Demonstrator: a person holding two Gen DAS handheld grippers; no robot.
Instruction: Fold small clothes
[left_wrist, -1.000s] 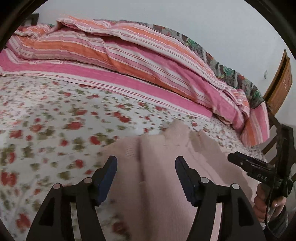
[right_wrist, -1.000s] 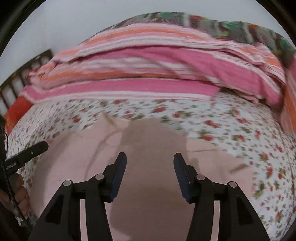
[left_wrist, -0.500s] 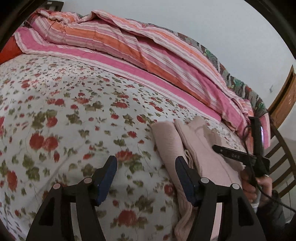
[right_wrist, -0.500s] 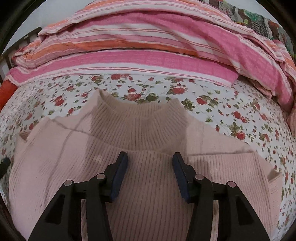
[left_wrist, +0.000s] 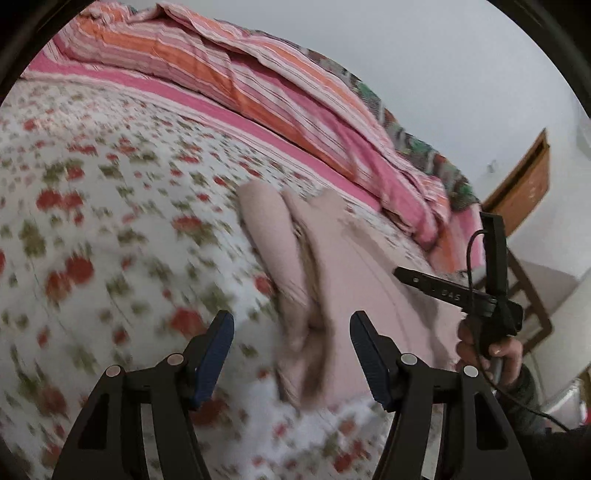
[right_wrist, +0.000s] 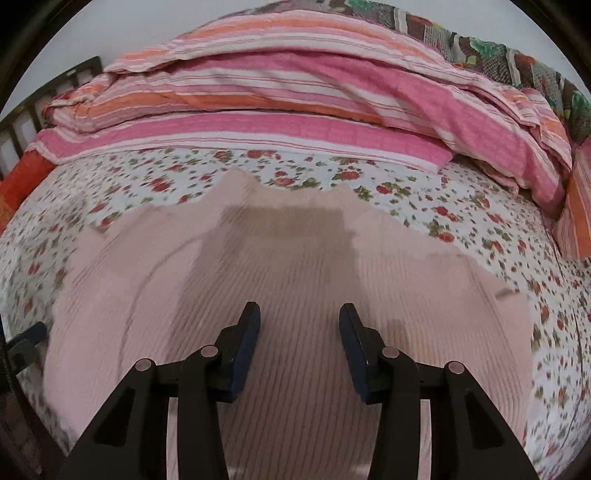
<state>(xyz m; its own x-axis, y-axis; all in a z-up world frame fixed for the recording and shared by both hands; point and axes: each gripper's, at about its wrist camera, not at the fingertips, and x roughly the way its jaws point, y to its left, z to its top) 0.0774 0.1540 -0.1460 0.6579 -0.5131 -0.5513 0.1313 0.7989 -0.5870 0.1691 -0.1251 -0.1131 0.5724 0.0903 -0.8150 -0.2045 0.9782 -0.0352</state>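
Right tool (right_wrist: 298, 338): jaws closing over the ribbed body of the pink sweater (right_wrist: 295, 280), nothing pinched between them yet, the knit lying directly beneath and ahead. Left tool (left_wrist: 291, 350): jaws standing apart and empty, hovering at the sweater's folded side edge (left_wrist: 295, 295). Sweater is lying flat on the floral bed (right_wrist: 424, 192), collar (right_wrist: 291, 199) pointing away toward the striped quilt (right_wrist: 295, 96), long axis running collar to hem; right tool is nearer.

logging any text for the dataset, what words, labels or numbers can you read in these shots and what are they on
"DAS", or possibly "0A5": pale characters on the black body of the right gripper, seen in the left wrist view; blurred, so the reading is unsure, and any more characters there cannot be made out.
Nothing readable on the pink sweater, the floral bedsheet or the striped quilt.
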